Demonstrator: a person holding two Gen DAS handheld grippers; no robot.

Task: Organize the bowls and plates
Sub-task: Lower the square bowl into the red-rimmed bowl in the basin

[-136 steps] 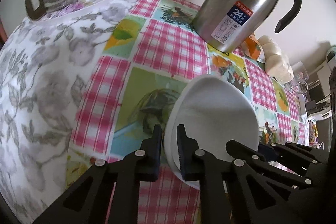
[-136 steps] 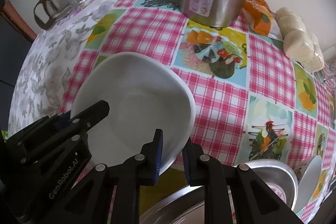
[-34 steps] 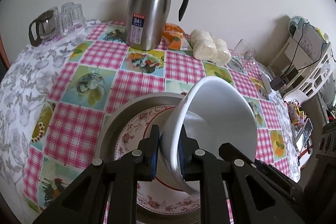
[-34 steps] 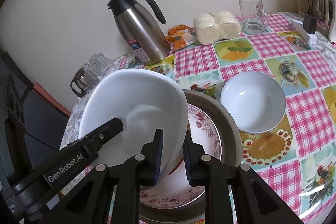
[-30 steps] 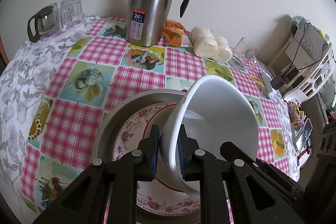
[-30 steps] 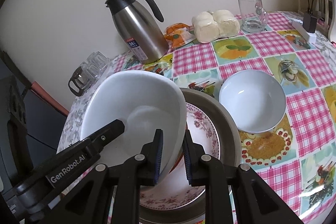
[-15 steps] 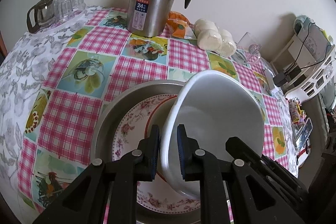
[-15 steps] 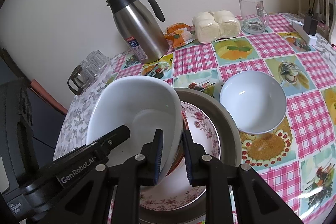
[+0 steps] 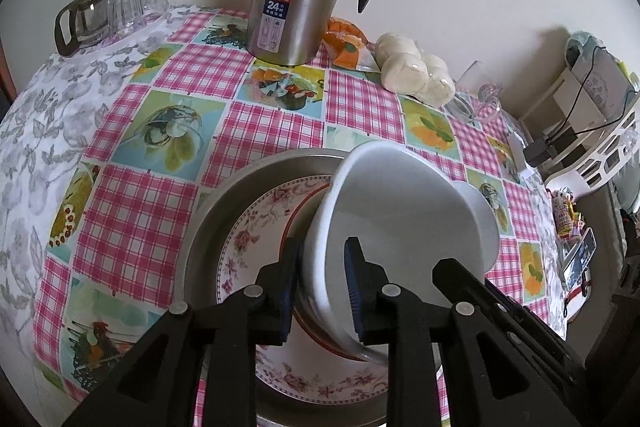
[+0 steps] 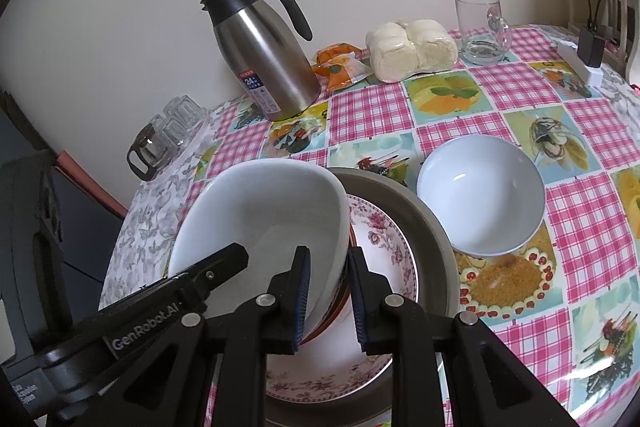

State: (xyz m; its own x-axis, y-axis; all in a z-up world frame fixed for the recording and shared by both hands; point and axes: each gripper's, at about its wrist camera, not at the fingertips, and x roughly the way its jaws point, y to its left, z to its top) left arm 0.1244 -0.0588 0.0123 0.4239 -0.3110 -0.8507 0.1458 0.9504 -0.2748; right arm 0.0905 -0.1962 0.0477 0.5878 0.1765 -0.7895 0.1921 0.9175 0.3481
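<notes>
**Big white bowl sitting over the plate stack, one gripper letting go**

So the large white bowl (image 10: 260, 227) is resting tilted on top of the floral plate (image 10: 384, 251), which sits inside a bigger grey metal dish (image 10: 432, 227) on the checked tablecloth (image 10: 580, 219). There's a hint of a red-rimmed plate between the bowl and the floral one, but I can't make it out properly.

The left gripper (image 9: 322, 291) straddles the near-left rim of the bowl, and its jaws are opening: from the left wrist view there's a clear gap between the inner pad and the bowl wall, so it isn't pinching anymore. The right gripper (image 10: 328, 301) is on the opposite rim. Its jaws are narrow, with the rim between them and the pads right up against the wall, so that one looks clamped on.

A second, smaller white bowl (image 10: 480, 195) sits just right of the grey dish, on the cloth.

Far side, by the wall: a steel thermos jug (image 10: 260, 55), an orange snack packet (image 10: 340, 65), wrapped buns (image 10: 412, 45) and a glass mug (image 10: 480, 29). Far left, a little glass pot with tumblers (image 9: 104, 11).
</notes>
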